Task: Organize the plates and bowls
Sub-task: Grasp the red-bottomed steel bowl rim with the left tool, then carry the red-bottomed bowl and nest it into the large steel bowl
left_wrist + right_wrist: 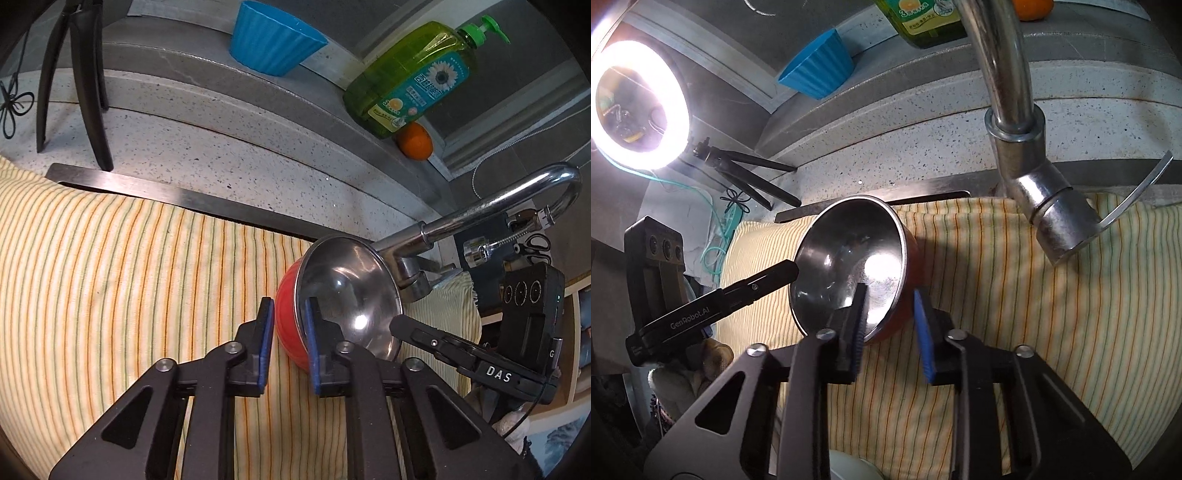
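**Both grippers at one steel bowl**

Speckled stone counter w/ a raised ledge at the back; yellow striped cloth (110,266) spread over the front part.

Bowl (347,295), red outside, shiny steel inside, sits tipped on its side on the cloth, just beside the base of the tap (498,206). Mouth faces the right gripper in the right wrist view.

L gripper (290,345): fingers part open, straddling the bowl rim, one blue pad against the red outer wall, other inside the steel. Can't tell if pads actually press the rim or just flank it.

R gripper (892,328): fingers also part open, over the bowl's near rim, left pad inside the bowl, right pad outside by the red wall. Contact unclear too.

Each gripper's fingertip shows in the other's view, touching or nearly touching the bowl rim.

On the ledge: blue cup (273,38), green soap bottle (413,74), orange (415,141). Ring light (639,107) on a small tripod (746,173) glows at the counter's far left.
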### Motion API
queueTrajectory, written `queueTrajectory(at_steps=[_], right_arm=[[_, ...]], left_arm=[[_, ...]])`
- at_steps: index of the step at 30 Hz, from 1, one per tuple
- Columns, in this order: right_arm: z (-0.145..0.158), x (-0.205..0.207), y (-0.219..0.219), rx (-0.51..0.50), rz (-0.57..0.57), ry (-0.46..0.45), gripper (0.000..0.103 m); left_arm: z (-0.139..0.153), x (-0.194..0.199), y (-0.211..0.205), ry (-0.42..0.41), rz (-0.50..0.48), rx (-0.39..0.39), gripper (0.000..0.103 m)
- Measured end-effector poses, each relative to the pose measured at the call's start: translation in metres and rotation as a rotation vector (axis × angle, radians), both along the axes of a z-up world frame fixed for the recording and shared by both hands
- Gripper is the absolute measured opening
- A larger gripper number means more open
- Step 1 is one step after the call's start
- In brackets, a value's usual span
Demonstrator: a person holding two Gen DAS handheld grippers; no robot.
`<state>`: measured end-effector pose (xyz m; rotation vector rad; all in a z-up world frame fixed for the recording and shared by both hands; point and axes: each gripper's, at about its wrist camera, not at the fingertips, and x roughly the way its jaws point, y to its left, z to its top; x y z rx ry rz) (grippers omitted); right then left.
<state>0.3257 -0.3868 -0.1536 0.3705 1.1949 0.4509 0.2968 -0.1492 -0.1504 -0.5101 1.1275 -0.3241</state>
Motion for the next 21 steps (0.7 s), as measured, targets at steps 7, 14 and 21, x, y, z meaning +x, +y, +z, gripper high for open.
queueTrajectory(at_steps=[7,14,21], right_arm=[[-0.003,0.003,0.002,-0.017,-0.012,0.005,0.017],[-0.001,0.002,0.005,-0.048,-0.017,0.000,0.016],[0.008,-0.008,0.007,-0.048,-0.015,-0.008,0.016]], left_arm=[[-0.005,0.003,-0.004,0.004,-0.020,-0.008,0.009],[-0.004,0.002,-0.005,-0.005,-0.025,-0.005,0.008],[0.007,-0.010,-0.001,-0.034,-0.031,0.000,0.008]])
